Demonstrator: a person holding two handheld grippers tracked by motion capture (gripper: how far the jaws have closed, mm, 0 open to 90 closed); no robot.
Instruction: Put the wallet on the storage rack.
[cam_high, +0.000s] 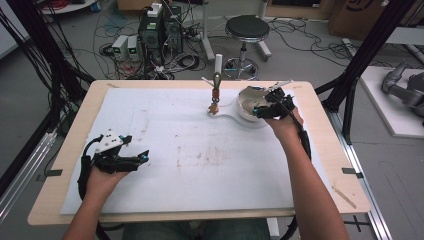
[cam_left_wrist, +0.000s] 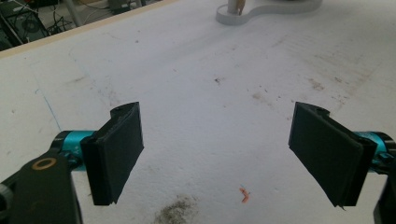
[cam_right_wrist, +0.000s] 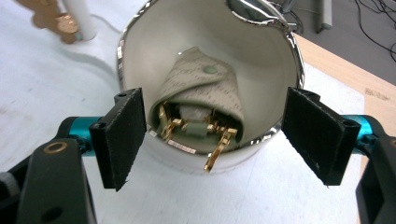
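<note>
1. From the high view we see the right tool (cam_high: 272, 106) at the far right of the worktop (cam_high: 65, 197), right at a white bowl (cam_high: 248, 102) that stands on a white stand base (cam_high: 231, 118). A thin post with a small hanging ornament (cam_high: 216, 95) rises from the narrow end of that base. The left tool (cam_high: 131, 159) rests well apart, at the near left on the stained white mat (cam_high: 200, 165), with nothing near it.

2. In the left gripper view the left tool (cam_left_wrist: 217, 154) has its jaws wide apart over bare mat (cam_left_wrist: 196, 93), gripping nothing. The end of the stand base (cam_left_wrist: 243, 16) shows far off at the top edge. We judge this hand is idle for now.

3. In the right gripper view the right tool (cam_right_wrist: 215, 140) has its jaws spread on either side of the bowl (cam_right_wrist: 140, 46), not touching it as far as we can tell. Inside the chrome-rimmed bowl lies a folded, dotted fabric pouch (cam_right_wrist: 205, 95) with gold-coloured metal pieces (cam_right_wrist: 219, 149) at its open end, one poking out over the rim. We judge the work to be at the reaching stage: the tool is lined up with the bowl and its contents, but nothing is gripped, so the grasp and any lifting out or moving are still to come.
</note>
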